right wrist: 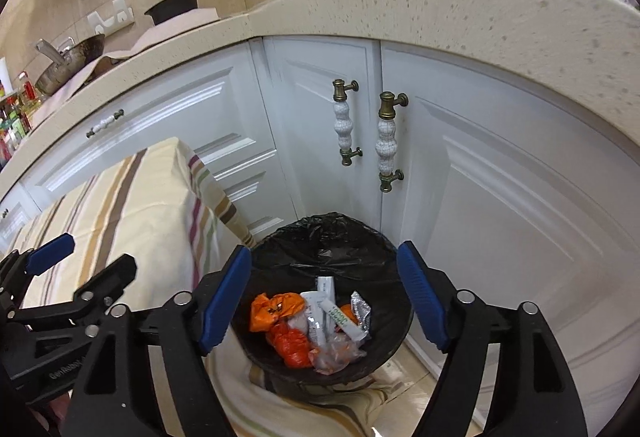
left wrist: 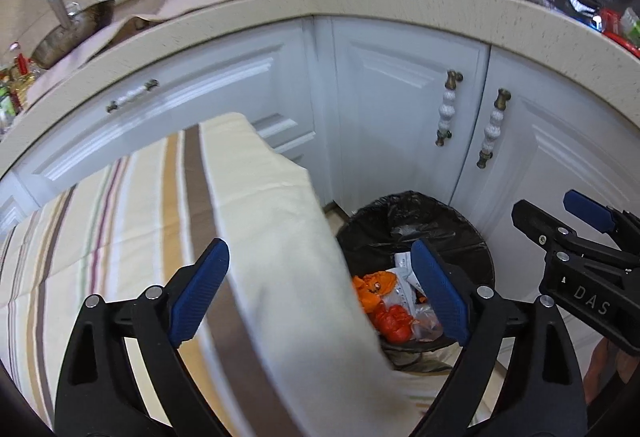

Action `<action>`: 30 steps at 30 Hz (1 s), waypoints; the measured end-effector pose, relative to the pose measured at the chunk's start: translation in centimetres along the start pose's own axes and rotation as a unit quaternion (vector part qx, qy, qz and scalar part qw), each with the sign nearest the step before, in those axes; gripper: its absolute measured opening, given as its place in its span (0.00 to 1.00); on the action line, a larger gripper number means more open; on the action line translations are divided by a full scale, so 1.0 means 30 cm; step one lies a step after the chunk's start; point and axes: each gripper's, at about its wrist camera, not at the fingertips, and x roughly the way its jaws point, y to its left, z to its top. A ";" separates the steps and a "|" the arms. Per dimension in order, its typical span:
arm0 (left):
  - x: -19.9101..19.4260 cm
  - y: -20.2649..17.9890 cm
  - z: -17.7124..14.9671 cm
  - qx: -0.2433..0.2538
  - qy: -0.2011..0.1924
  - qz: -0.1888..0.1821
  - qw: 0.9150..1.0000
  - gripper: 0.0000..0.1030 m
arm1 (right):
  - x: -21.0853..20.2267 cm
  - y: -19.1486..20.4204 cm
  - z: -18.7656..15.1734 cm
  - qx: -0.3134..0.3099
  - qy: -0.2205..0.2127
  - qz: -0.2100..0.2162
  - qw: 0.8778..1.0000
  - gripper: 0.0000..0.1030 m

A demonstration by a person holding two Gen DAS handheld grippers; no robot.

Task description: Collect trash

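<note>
Crumpled orange and silver wrappers (right wrist: pixel 308 325) are seen lying inside the round black-lined bin (right wrist: pixel 340 237) on the floor by the striped-cloth bench's (right wrist: pixel 132 205) corner. Both the left tongs (left wrist: pixel 320 293) and the right tongs (right wrist: pixel 322 297) are held wide open and empty above it, so this drop is judged done; whether more trash remains cannot be told.

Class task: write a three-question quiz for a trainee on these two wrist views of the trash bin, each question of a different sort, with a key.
1. True or false: the left gripper holds a wrapper.
2. Multiple choice: the bin is lined with A) a white bag, B) a black bag, C) nothing.
3. Short answer: what lies directly left of the bin in the right wrist view?

Key
1. False: its jaws stand apart with nothing clamped; the right gripper is open too.
2. B.
3. A striped cloth draped over a table edge, hanging down beside the bin.
</note>
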 end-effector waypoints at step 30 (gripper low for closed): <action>-0.387 0.218 -0.051 -0.052 -0.086 0.023 0.995 0.95 | -0.374 0.215 -0.030 -0.045 -0.085 -0.011 0.995 0.82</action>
